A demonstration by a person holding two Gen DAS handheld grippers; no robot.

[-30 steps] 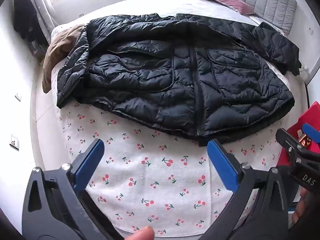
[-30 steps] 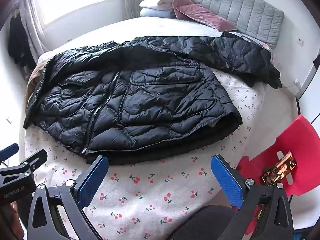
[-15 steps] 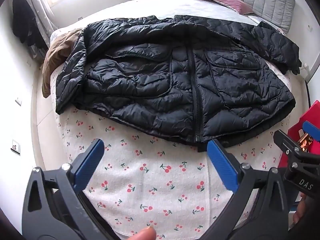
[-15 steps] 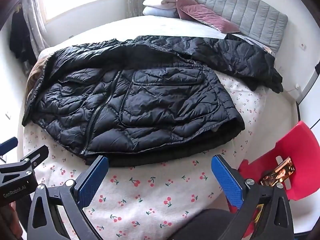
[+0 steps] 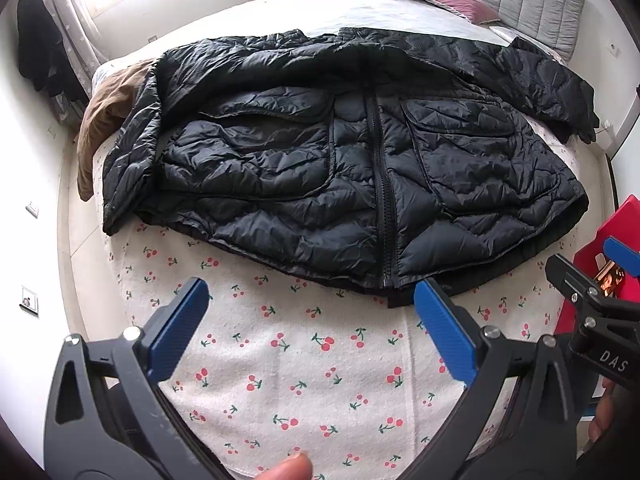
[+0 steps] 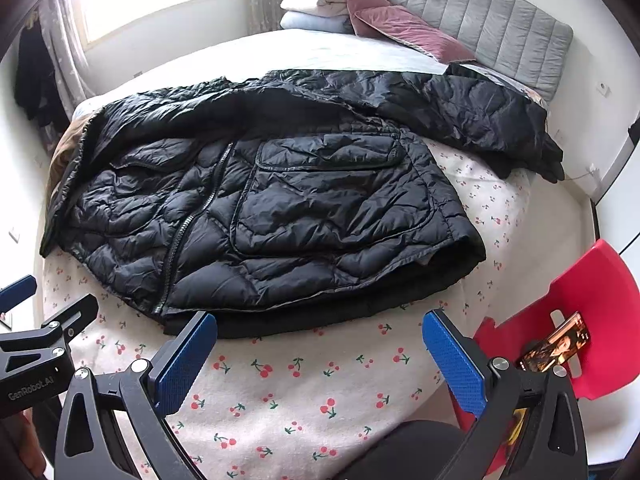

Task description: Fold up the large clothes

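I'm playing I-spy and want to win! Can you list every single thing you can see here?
puffy jacket: one, black, spread flat on the bed, zipped.
bedsheet: one, white with red cherries, under the jacket.
brown cloth: one, at the bed's far left edge.
pillows: a pile, pink, white and pale blue, by the headboard.
headboard: one, grey, padded.
chair: one, red, right of the bed.
phone: one, screen lit, on the chair.
dark clothes: hanging by the window.
left gripper: blue fingers, open, above the sheet.
right gripper: blue fingers, open, near the jacket's hem.
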